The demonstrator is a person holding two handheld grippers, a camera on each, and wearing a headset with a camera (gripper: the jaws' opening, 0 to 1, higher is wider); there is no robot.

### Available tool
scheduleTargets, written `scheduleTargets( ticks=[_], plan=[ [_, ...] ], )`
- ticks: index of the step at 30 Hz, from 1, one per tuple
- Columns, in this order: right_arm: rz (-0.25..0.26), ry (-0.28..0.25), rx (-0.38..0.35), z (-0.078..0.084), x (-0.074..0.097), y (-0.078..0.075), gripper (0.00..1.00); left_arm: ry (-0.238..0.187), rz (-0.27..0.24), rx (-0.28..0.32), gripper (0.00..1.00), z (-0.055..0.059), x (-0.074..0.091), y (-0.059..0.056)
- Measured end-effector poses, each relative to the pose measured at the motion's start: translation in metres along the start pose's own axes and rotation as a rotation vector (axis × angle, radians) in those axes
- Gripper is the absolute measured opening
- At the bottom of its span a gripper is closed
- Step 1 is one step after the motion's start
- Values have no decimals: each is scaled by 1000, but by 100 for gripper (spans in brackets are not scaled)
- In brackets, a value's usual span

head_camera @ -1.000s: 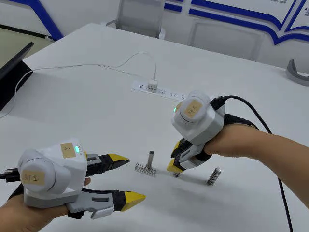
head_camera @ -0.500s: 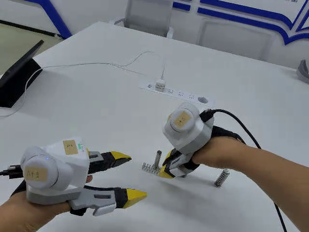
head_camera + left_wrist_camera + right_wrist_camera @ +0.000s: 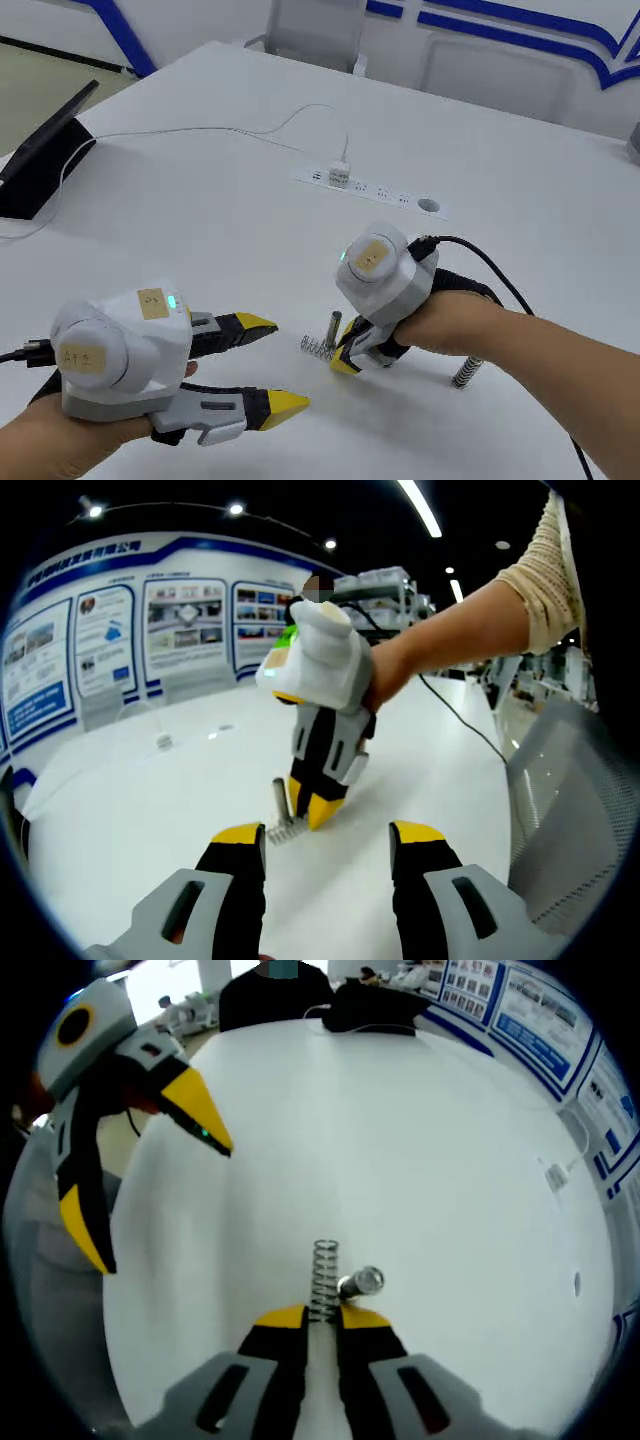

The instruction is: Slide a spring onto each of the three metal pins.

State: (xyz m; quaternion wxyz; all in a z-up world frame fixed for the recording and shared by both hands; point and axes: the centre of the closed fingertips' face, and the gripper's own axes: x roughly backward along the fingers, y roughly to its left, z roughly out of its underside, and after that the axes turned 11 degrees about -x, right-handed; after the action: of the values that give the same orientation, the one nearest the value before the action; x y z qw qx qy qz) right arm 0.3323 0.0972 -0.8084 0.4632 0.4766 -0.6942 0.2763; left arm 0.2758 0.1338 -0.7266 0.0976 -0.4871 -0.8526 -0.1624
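Right tongs (image 3: 322,1317) have closed on the spring (image 3: 323,1268)

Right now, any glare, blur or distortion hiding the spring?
Head view: even light, soft shadows, spring clear at the right claw. Right gripper view: fisheye bend, spring crisp, pin top glints. Left gripper view: ceiling lights flare, edges warped.

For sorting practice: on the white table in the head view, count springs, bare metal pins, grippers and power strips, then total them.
Springs: 2 (lying spring, tilted spring)
Bare pins: 1 (upright pin)
Grippers: 2 (left gripper, right gripper)
Power strip: 1
Total: 6
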Motion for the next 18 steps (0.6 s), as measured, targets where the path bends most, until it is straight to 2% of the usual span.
scheduleTargets(
  ticks=[8, 13, 18],
  plan=[
    [-3, 4, 8, 3, 4, 5, 12, 5, -3, -3, 50, 2, 1, 0],
    [-14, 3, 31, 4, 15, 14, 12, 13, 3, -10, 50, 3, 1, -1],
    [-21, 1, 68, 6, 30, 24, 12, 18, 25, -40, 50, 0, -4, -6]
  ],
)
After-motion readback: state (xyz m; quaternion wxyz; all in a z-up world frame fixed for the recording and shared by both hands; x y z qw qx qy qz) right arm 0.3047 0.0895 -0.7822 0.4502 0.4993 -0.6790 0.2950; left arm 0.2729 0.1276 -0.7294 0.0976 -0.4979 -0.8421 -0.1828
